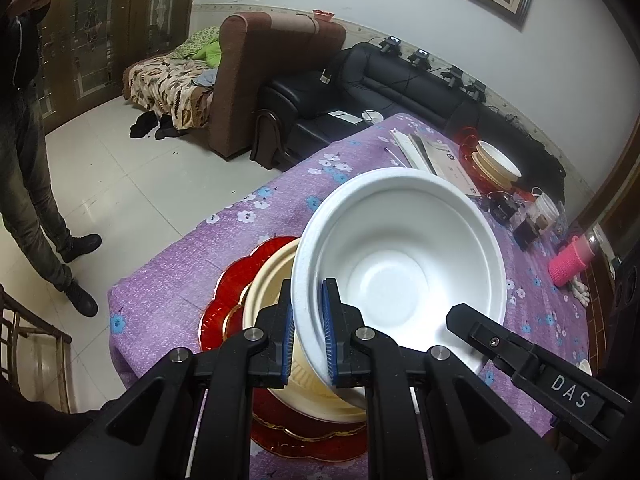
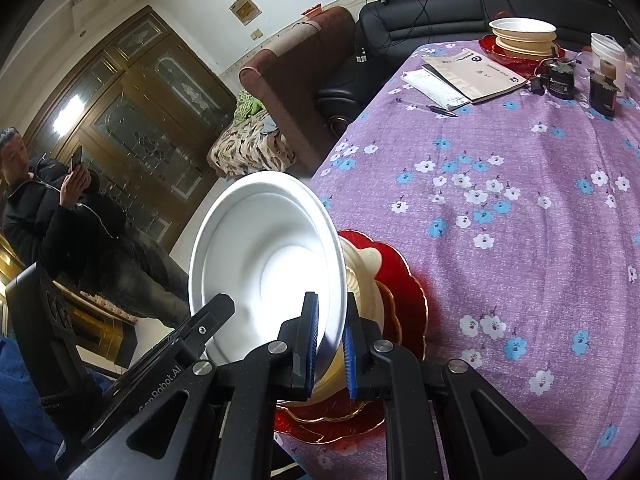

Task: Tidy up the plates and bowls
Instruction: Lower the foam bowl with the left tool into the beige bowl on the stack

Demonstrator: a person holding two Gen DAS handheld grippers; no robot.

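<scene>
A: Left tool (image 1: 307, 312), blue-padded jaws clamped on the near rim of the white foam bowl (image 1: 400, 264). 1 pad inside the rim, 1 outside.

B: Right tool (image 2: 330, 336), same story. Clamped on the opposite rim of that white foam bowl (image 2: 264, 264). So 2 tools, 1 bowl, held between them.

A: Bowl attitude: tilted, mouth toward the cameras, lifted clear of the cloth.

B: Directly under it, a cream ribbed plastic bowl (image 1: 272, 276) seated on a red scalloped glass plate with gold edge (image 1: 224, 304). Whether the white bowl's base touches the cream one, cannot tell; the tools block that spot.

A: Noted. That stack sits near the corner of the worktop, which is covered in a purple cloth with blue and white flowers (image 2: 520, 220).

B: Far end of the worktop: a 2nd stack, white bowl over cream bowl on a red plate (image 2: 524, 36). Near it, booklets (image 2: 476, 74) and a pen (image 2: 428, 106).

A: Beyond the worktop, a black leather sofa (image 1: 400, 80) and a brown armchair (image 1: 256, 72). A person in dark clothes (image 2: 64, 216) stands on the tiled floor, holding a phone.
</scene>
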